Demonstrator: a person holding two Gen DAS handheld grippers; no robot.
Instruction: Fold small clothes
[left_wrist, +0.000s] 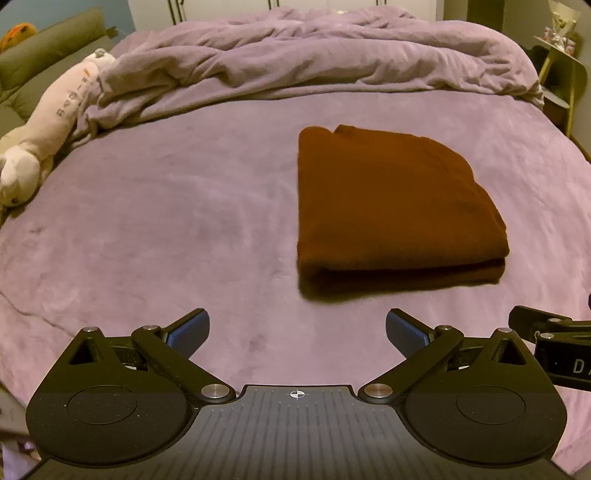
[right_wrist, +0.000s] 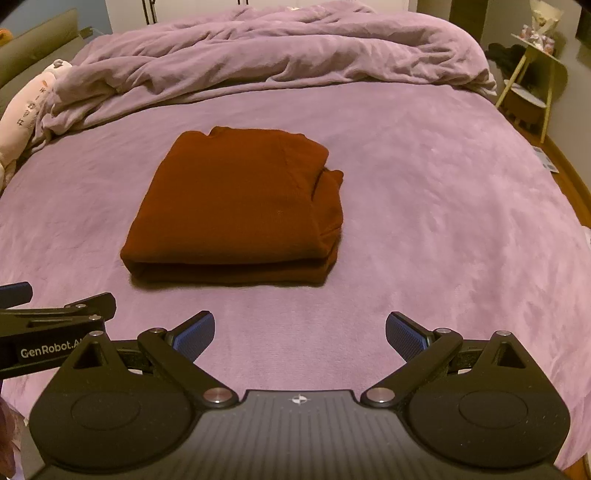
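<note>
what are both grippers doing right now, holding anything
left gripper: open, empty, short of the folded rust-brown knit garment.
right gripper: open, empty.

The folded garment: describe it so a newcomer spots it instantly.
A bed under a purple plush blanket fills the view. On its flat part, before the rumpled purple duvet, lies a rust-brown knit garment, folded square, the only dark thing on the bedding.

A folded garment (right_wrist: 236, 206) lies on the bed (right_wrist: 424, 206), ahead of both claws. Behind it sits a bunched duvet (right_wrist: 277, 48). A plush toy (left_wrist: 44, 122) lies along the bed's left edge.
</note>
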